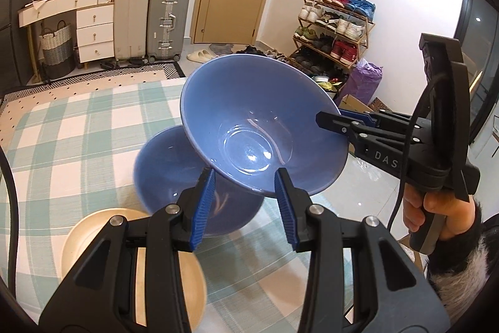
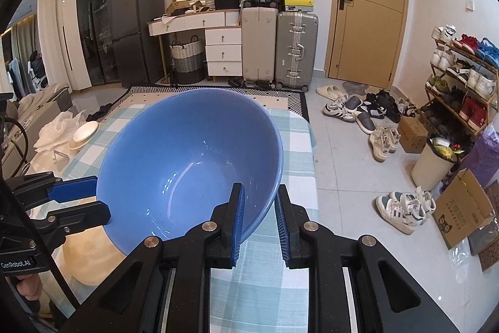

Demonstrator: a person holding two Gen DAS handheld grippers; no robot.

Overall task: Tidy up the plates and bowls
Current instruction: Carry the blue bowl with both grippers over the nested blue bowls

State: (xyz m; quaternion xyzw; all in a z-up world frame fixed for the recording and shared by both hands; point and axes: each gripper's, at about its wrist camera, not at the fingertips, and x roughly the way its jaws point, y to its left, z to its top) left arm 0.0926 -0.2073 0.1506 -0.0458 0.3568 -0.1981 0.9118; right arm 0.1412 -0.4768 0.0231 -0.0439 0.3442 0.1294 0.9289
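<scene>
A large blue bowl hangs tilted above the checked tablecloth. My right gripper is shut on its rim, one pad inside and one outside. My left gripper straddles the opposite rim in the same way, its fingertips closed on the wall. Below the held bowl a second blue bowl stands on the cloth, blurred. A cream plate lies next to it, partly hidden behind my left gripper's arms.
The table's right edge drops to a tiled floor with scattered shoes, a carton and a bin. Small white dishes sit on a white bag at the far left. A hand holds the right gripper's handle.
</scene>
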